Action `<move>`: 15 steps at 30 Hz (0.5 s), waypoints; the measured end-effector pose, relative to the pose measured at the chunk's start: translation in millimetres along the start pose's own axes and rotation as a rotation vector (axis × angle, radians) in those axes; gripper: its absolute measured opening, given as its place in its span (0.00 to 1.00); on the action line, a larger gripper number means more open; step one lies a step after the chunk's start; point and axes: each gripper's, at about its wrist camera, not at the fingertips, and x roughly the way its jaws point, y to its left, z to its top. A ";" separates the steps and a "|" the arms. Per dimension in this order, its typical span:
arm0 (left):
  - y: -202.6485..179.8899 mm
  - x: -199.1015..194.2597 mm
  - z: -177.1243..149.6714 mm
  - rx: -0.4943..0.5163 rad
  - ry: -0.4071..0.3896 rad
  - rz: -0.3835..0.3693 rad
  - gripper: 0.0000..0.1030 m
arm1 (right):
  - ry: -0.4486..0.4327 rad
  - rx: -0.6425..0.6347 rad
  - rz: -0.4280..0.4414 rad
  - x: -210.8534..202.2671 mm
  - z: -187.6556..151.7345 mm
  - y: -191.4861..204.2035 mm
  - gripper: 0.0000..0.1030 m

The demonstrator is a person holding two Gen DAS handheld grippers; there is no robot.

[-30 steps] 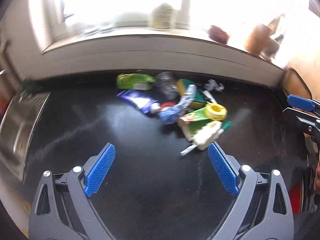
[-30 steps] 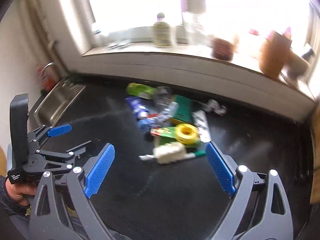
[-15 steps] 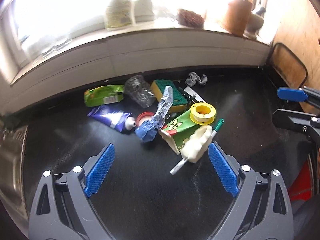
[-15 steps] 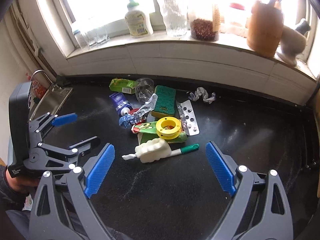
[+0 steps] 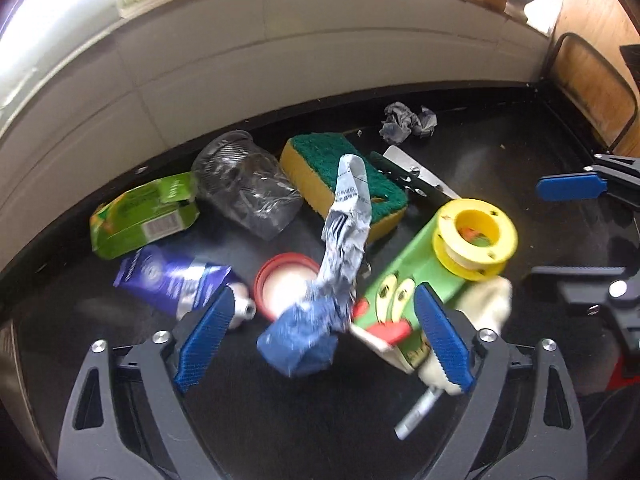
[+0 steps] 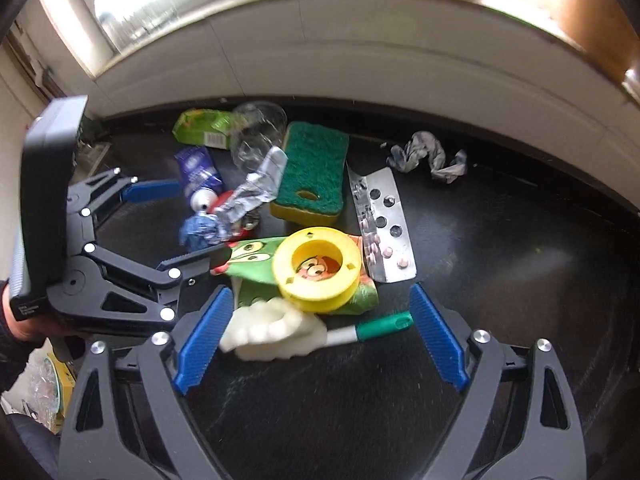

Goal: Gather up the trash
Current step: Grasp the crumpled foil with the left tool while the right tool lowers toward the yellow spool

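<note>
A pile of trash lies on the black counter [image 5: 500, 152]. My left gripper [image 5: 322, 338] is open, its jaws either side of a crumpled blue and silver foil wrapper [image 5: 340, 256] with a red lid [image 5: 284, 292] behind it. Nearby lie a purple tube [image 5: 172, 284], a green carton [image 5: 144, 212], a clear plastic cup [image 5: 248, 184], a green and yellow sponge [image 5: 340, 176], a yellow spool [image 5: 476, 240] and a green cartoon wrapper [image 5: 404, 288]. My right gripper [image 6: 320, 340] is open around a white foam piece [image 6: 272, 334] and a green-capped marker [image 6: 372, 328].
A blister pack [image 6: 380, 224] and a crumpled grey wrapper [image 6: 428, 156] lie to the right of the pile. A white tiled ledge [image 6: 360, 48] with bottles and jars runs behind. A wire rack [image 5: 588, 80] stands at the far right. The left gripper [image 6: 172, 232] shows in the right wrist view.
Both grippers have moved forward and down towards the pile, which now looks much larger. Both remain open and nothing has been taken hold of.
</note>
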 end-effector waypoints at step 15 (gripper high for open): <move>2.8 21.1 20.2 -0.038 -0.004 -0.078 0.22 | 0.047 -0.005 0.011 29.5 16.5 -8.3 0.43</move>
